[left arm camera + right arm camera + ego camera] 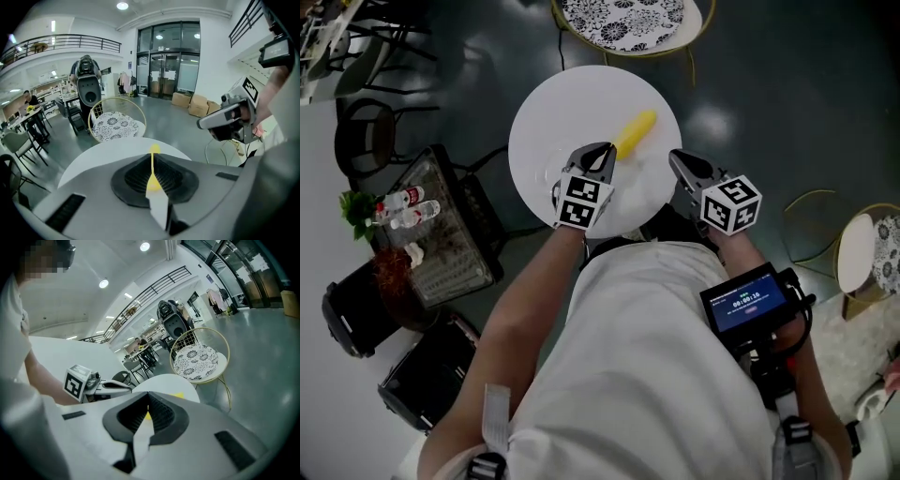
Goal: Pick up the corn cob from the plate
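The left tool [607,150], at the centre of the head view, is clenched on the near end of the corn cob [636,133]. The cob juts toward the upper right over the round white desk [539,112]. The right tool [678,161], just to its right, is clenched on nothing. The step in hand looks like the lift, and with only an end pinched, it calls for a slow, steady rise so the cob does not tip or slip.
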Motion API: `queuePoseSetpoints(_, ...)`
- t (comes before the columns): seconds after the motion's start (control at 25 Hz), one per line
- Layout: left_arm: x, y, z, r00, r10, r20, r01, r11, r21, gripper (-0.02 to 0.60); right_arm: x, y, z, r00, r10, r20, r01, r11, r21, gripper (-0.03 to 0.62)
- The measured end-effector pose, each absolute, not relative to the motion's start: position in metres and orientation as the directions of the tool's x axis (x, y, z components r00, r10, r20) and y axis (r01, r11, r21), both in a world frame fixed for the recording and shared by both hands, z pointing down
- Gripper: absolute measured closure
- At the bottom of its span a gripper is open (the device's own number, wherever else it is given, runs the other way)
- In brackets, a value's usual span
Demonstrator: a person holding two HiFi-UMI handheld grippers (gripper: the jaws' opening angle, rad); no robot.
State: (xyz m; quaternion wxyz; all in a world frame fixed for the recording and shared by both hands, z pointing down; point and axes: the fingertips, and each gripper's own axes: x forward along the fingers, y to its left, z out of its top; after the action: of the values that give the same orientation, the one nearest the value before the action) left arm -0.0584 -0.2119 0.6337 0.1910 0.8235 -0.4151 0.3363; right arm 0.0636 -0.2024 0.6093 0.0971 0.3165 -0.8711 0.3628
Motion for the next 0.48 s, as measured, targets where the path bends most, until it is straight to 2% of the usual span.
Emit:
queuePoseSetpoints(0.08,-0.063,-0.206,0.63,0.428,-0.573,0.698,-0.834,-0.548,0.062,0.573,0.063,-0.203,0.609,-0.787,-0.475,0.395,-0.616,0.551,-0.563,0.585)
queuePoseSetpoints(0.48,-0.102,-0.156,0.593,0.441,-0.672,0.595,-0.885,-0.435,0.164,0.574,0.035,-0.185,0.571,-0.803,-0.48,0.353,-0.595,0.612,-0.52,0.585)
